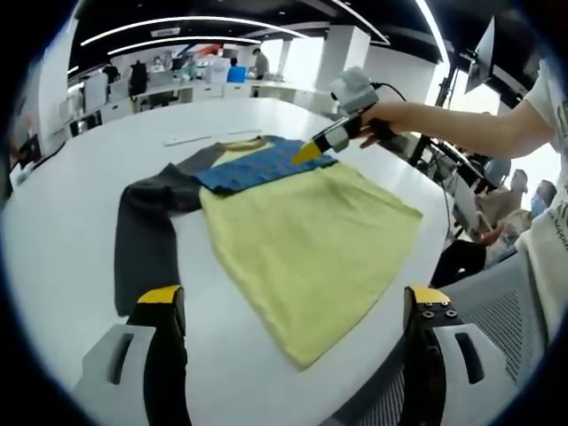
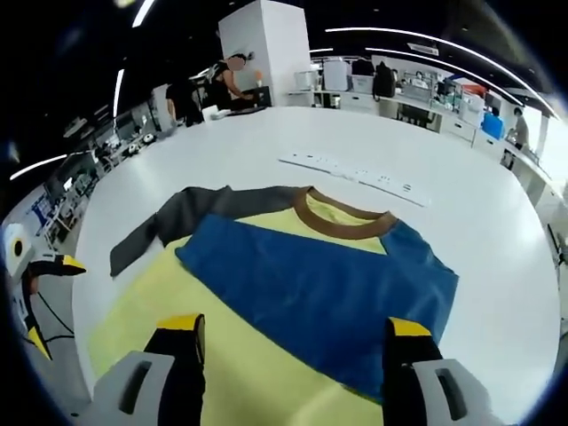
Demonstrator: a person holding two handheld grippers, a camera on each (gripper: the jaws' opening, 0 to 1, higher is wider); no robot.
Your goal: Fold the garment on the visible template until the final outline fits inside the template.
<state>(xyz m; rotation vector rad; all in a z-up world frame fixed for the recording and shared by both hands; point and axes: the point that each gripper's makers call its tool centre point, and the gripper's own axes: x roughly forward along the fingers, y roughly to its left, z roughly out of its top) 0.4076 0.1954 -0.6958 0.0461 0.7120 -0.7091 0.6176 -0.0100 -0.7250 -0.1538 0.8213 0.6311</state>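
1. Garment lay spread flat on the white table, a yellow-bodied shirt with a brown collar, placed so that both grippers could reach its edges
2. One blue sleeve was already folded across the chest, while the grey sleeve trailed out to the left, unfolded
3. Right gripper hovered at the blue sleeve near the collar; in its own view its yellow-tipped jaws stood apart, released and holding nothing
4. Left gripper hung over the near hem, jaws wide and empty, probably poised for the grey sleeve or hem
5. I could not make out a template outline; a pale strip lay beyond the collar
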